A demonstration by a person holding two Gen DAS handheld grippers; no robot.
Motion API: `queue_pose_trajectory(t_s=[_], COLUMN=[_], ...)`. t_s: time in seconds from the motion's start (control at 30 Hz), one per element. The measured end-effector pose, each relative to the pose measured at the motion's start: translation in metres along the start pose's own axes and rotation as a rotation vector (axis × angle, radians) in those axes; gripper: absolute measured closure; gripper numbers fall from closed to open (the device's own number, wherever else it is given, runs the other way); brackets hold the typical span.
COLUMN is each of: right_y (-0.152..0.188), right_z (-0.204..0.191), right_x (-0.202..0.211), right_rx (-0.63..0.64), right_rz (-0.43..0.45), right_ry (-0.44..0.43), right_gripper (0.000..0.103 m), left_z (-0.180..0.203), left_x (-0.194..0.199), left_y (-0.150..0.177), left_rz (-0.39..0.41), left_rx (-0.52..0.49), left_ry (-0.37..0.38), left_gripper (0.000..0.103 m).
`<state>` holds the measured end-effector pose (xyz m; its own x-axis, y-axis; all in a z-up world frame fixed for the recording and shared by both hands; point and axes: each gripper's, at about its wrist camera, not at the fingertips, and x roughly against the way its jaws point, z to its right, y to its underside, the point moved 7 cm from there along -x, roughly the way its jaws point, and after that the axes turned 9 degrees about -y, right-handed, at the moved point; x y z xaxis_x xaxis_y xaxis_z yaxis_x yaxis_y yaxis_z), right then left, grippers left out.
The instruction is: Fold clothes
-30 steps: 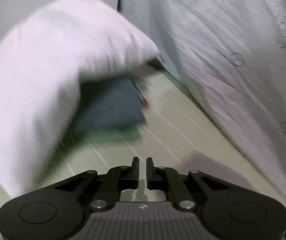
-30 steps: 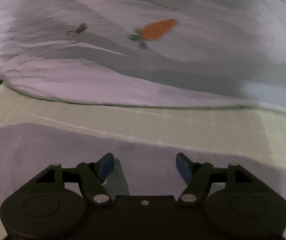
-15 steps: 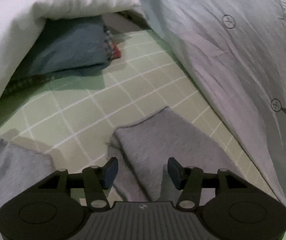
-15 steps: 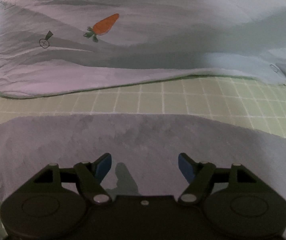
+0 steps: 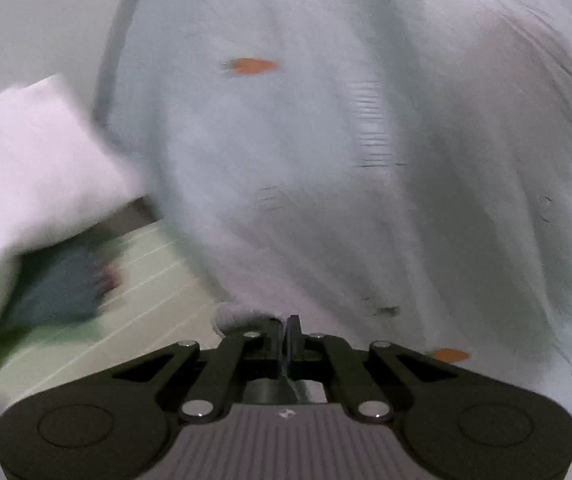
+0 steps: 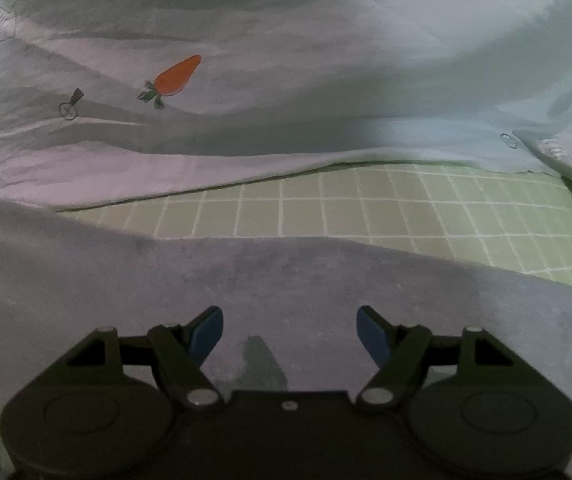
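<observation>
A grey garment (image 6: 286, 272) lies spread on a green checked bed sheet (image 6: 366, 208). My right gripper (image 6: 289, 326) hovers just above the garment, open, with nothing between its blue pads. In the blurred left wrist view my left gripper (image 5: 286, 326) is shut, and a small bunch of the grey garment (image 5: 232, 316) sticks out beside its fingertips. The garment's left side rises in a fold in the right wrist view. The rest of the garment is hidden below the left gripper body.
A pale quilt with carrot prints (image 6: 246, 120) is heaped right behind the garment and fills most of the left wrist view (image 5: 326, 160). To the left are a white pillow (image 5: 26, 168) and a dark blue folded garment (image 5: 62, 288) under it.
My left gripper has gone from open over the grey garment to shut on it, and its view has swung up toward the quilt. The garment's left side has risen. The right gripper stays open.
</observation>
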<state>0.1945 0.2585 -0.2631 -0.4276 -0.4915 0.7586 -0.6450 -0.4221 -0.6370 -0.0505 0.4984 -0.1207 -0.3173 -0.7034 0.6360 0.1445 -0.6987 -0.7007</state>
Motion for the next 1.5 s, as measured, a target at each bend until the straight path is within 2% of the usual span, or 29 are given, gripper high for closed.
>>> queue_pose_trajectory(t_s=[0.13, 0.2, 0.27, 0.43, 0.53, 0.63, 0.7, 0.77, 0.87, 0.97, 1.03, 1.07, 1.1, 1.13, 1.23, 1.33, 1.4, 1.43, 1.47, 1.5], right_y=[0.009, 0.014, 0.015, -0.005, -0.020, -0.031, -0.038, -0.038, -0.035, -0.033, -0.029, -0.029, -0.028, -0.030, -0.059, -0.099, -0.113, -0.119, -0.125, -0.132], right_z=[0.002, 0.001, -0.006, -0.047, -0.088, -0.139, -0.175, -0.207, -0.240, -0.263, -0.271, -0.272, -0.274, -0.273, -0.260, -0.249, -0.253, -0.255, -0.257, -0.259], right_x=[-0.004, -0.009, -0.013, -0.018, -0.027, -0.042, -0.051, -0.057, -0.068, -0.074, -0.078, -0.079, -0.080, -0.079, -0.054, -0.021, -0.018, -0.018, -0.017, -0.017], right_rx=[0.002, 0.008, 0.017, 0.103, 0.185, 0.300, 0.354, 0.376, 0.390, 0.435, 0.455, 0.463, 0.471, 0.466, 0.422, 0.378, 0.411, 0.431, 0.450, 0.469], right_rz=[-0.031, -0.056, -0.072, -0.041, -0.039, -0.071, -0.113, -0.163, -0.222, -0.267, -0.303, -0.314, -0.324, -0.325, -0.189, 0.002, 0.090, 0.133, 0.176, 0.219], right_ry=[0.006, 0.005, -0.008, -0.116, -0.223, -0.371, -0.519, -0.704, -0.807, -0.867, -0.892, -0.885, -0.878, -0.881, -0.942, -0.998, -0.935, -0.896, -0.858, -0.819], right_gripper=[0.028, 0.028, 0.028, 0.026, 0.026, 0.028, 0.029, 0.027, 0.025, 0.026, 0.046, 0.075, 0.100, 0.100, 0.100, 0.100, 0.099, 0.096, 0.082, 0.052], left_z=[-0.080, -0.109, -0.122, -0.123, -0.126, -0.124, -0.122, -0.121, -0.123, -0.123, -0.121, -0.119, -0.118, -0.115, -0.104, -0.090, -0.081, -0.078, -0.077, -0.080], left_x=[-0.007, -0.011, -0.009, -0.006, -0.008, -0.010, -0.016, -0.017, -0.016, -0.016, -0.016, -0.016, -0.015, -0.014, -0.003, 0.010, 0.014, 0.011, 0.004, -0.003], left_y=[0.068, 0.102, 0.118, 0.118, 0.120, 0.119, 0.117, 0.116, 0.115, 0.115, 0.115, 0.114, 0.113, 0.112, 0.093, 0.063, 0.045, 0.041, 0.039, 0.041], left_rz=[-0.198, -0.289, -0.313, -0.300, -0.298, -0.300, -0.301, -0.301, -0.300, -0.300, -0.301, -0.300, -0.299, -0.295, -0.230, -0.102, -0.004, 0.041, 0.070, 0.063], left_rx=[0.027, 0.035, 0.042, 0.027, 0.030, 0.041, 0.050, 0.057, 0.064, 0.062, 0.042, 0.028, 0.014, 0.006, 0.001, 0.008, -0.018, -0.045, -0.083, -0.118], left_ry=[-0.238, -0.297, -0.310, -0.298, -0.293, -0.294, -0.294, -0.295, -0.295, -0.299, -0.305, -0.309, -0.314, -0.314, -0.267, -0.205, -0.189, -0.211, -0.268, -0.339], left_gripper=[0.102, 0.102, 0.101, 0.097, 0.097, 0.097, 0.097, 0.097, 0.097, 0.097, 0.099, 0.099, 0.100, 0.101, 0.101, 0.101, 0.100, 0.097, 0.094, 0.090])
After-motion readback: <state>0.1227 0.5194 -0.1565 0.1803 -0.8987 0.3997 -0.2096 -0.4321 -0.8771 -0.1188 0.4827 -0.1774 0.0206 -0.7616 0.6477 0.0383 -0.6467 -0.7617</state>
